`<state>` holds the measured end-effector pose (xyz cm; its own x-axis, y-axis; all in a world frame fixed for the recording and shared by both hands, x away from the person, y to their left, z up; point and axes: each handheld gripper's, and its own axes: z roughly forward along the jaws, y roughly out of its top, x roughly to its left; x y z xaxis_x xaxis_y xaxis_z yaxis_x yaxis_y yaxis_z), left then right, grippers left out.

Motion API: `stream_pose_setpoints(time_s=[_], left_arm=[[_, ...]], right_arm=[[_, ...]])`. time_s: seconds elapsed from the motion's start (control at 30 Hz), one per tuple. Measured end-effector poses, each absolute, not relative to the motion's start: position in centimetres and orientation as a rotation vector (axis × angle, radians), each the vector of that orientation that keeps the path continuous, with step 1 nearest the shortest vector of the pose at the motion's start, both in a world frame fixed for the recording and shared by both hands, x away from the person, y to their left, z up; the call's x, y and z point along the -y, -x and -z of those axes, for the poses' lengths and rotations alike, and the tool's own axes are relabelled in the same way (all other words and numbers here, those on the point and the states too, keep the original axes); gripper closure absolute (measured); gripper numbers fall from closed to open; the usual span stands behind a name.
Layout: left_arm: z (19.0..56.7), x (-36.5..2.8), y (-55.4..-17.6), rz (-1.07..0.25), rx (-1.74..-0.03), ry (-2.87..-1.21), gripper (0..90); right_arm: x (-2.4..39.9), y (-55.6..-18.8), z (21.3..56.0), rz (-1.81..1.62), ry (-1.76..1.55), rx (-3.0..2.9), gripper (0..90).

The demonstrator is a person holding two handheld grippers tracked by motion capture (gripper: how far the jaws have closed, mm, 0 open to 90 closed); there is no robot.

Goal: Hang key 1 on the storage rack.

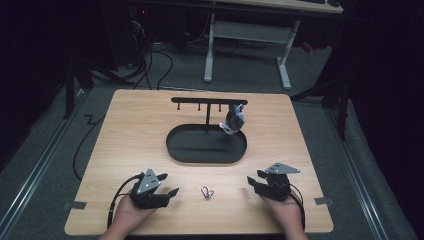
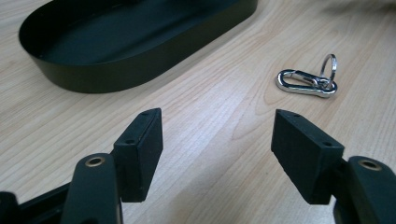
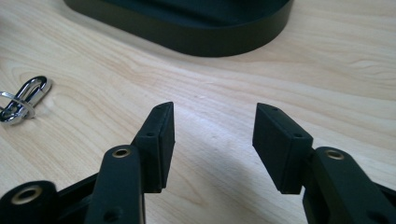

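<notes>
A silver carabiner with a key ring (image 1: pixel 207 192) lies flat on the wooden table near the front edge, between my two grippers. My left gripper (image 1: pixel 170 184) rests low at the front left, open, with only bare wood between its jaws (image 2: pixel 217 140). The carabiner (image 2: pixel 306 81) lies ahead of it and to the right. At the front right my right gripper (image 1: pixel 254 178) is open too, nothing between its jaws (image 3: pixel 212 135). There the carabiner (image 3: pixel 23 98) sits far to the left.
A black oval tray (image 1: pixel 172 150) sits mid-table; its wall (image 2: pixel 93 81) (image 3: pixel 210 44) stands beyond both grippers. From it rises a black hook rack (image 1: pixel 209 100), with a grey-blue keychain object (image 1: pixel 234 119) hanging at its right end. A desk frame (image 1: pixel 247 35) stands behind the table.
</notes>
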<state>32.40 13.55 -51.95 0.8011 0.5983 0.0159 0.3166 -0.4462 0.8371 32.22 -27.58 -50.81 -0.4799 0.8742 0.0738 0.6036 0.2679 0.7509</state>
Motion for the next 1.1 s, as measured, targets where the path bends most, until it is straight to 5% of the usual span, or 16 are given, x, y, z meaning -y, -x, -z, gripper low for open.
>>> stream_pose_setpoints(time_s=[0.17, 0.27, 0.4, 0.77, 1.1], left_arm=[[51.9, -13.3, -32.4, -0.393, -0.668, -2.071, 34.6], [51.9, -13.5, -32.3, -0.397, -0.671, -2.073, 34.7], [51.9, -14.1, -32.1, -0.403, -0.69, -2.064, 34.7], [51.7, -16.9, -30.8, -0.443, -0.777, -2.021, 35.0], [51.6, -16.8, -30.8, -0.445, -0.772, -2.022, 35.0]], right_arm=[[27.5, -32.2, 50.6, -1.146, -1.382, -2.18, 52.5], [26.0, -31.8, 50.5, -1.146, -1.306, -2.222, 62.1], [22.0, -31.4, 50.2, -1.212, -1.163, -2.322, 90.0], [13.6, -30.4, 50.9, -1.255, -0.882, -2.575, 90.0], [13.9, -31.2, 52.1, -1.087, -0.951, -2.558, 90.0]])
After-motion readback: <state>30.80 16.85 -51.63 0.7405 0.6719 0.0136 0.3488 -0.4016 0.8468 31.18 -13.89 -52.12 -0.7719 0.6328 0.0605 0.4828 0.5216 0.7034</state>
